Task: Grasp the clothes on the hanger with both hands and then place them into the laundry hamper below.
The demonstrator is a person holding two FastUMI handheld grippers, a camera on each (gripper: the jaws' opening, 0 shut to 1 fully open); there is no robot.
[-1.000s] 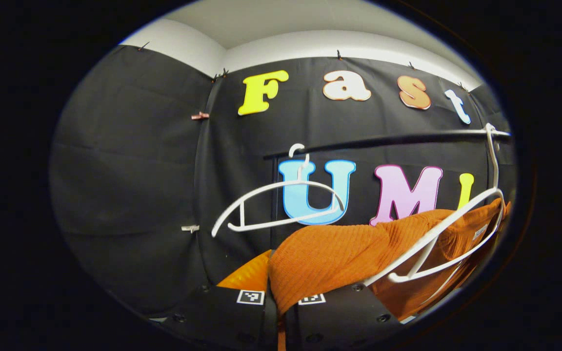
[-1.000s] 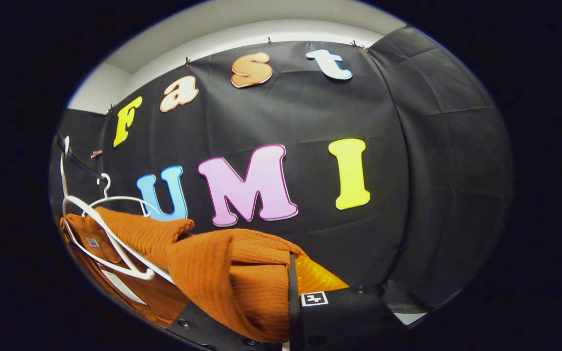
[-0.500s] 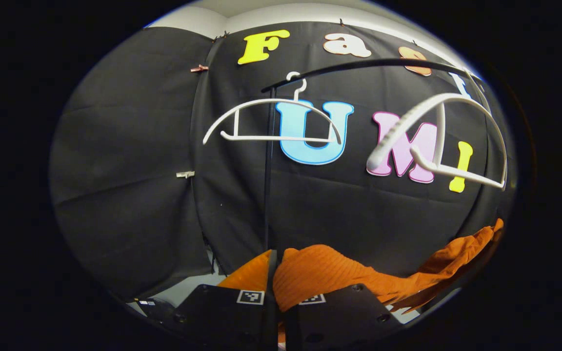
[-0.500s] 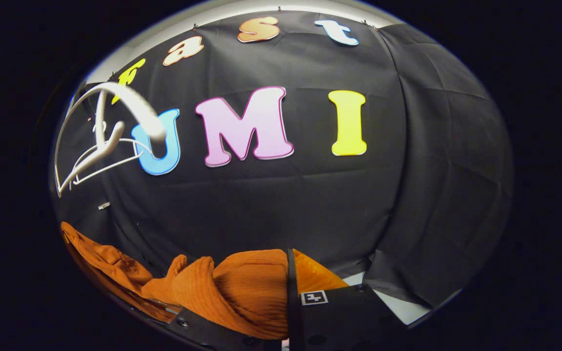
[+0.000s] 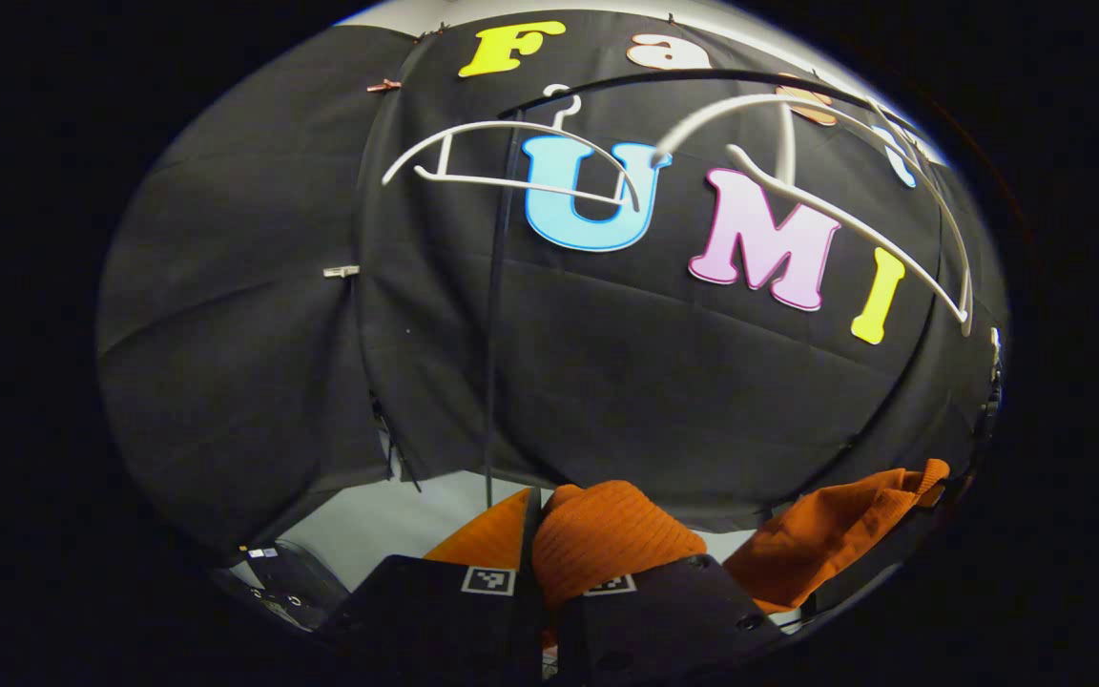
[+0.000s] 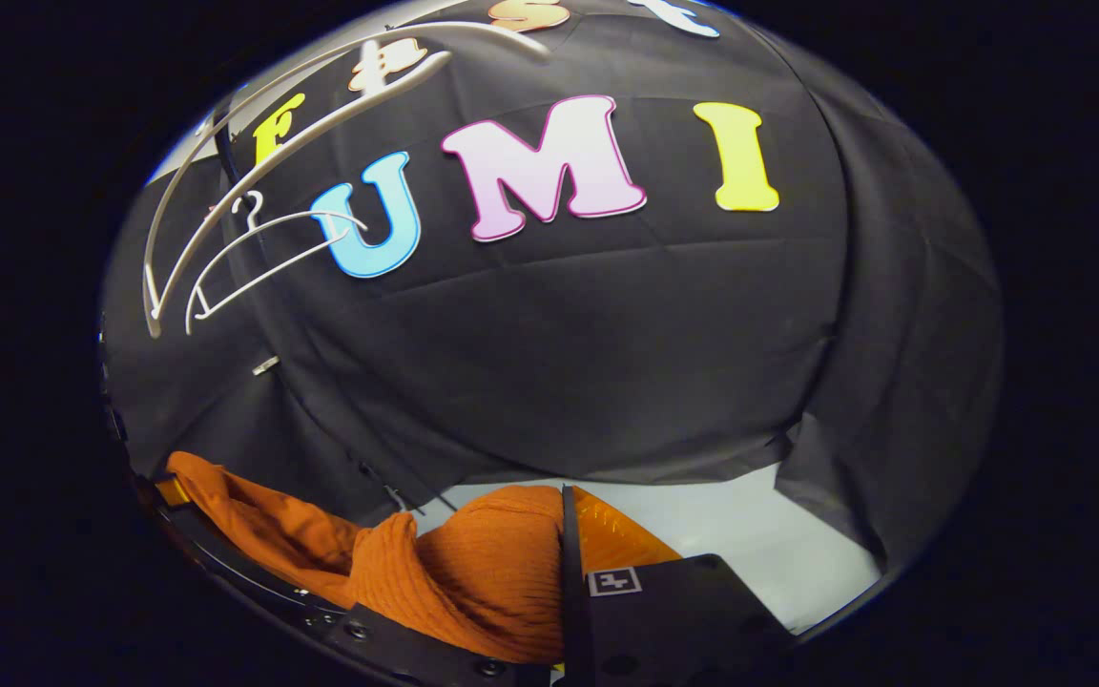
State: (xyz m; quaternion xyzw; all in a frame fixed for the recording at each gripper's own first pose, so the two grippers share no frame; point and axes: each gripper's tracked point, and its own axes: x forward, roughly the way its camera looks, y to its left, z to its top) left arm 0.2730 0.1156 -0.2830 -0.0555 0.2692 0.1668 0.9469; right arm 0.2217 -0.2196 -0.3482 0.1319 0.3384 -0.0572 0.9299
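The orange knit sweater (image 5: 611, 539) bunches up between the fingers of my left gripper (image 5: 545, 549), which is shut on it; another fold (image 5: 836, 539) hangs off to the right. In the right gripper view the sweater (image 6: 473, 563) is clamped in my right gripper (image 6: 564, 553) and trails away to the lower left. Both grippers sit well below the bare white hanger (image 5: 817, 200) that swings tilted on the black rail (image 5: 702, 78). The same hanger (image 6: 292, 134) shows high at the left in the right gripper view.
A second bare white hanger (image 5: 511, 157) hangs on the rail by the stand's upright black pole (image 5: 492, 334). Pale floor (image 5: 387, 520) shows under the cloth wall, with a dark device (image 5: 273, 587) at the lower left. More pale floor (image 6: 759, 544) lies ahead of the right gripper.
Both grippers have dropped with the sweater. It has slid off the near hanger, which now swings bare overhead, and floor has come into sight below the wall.
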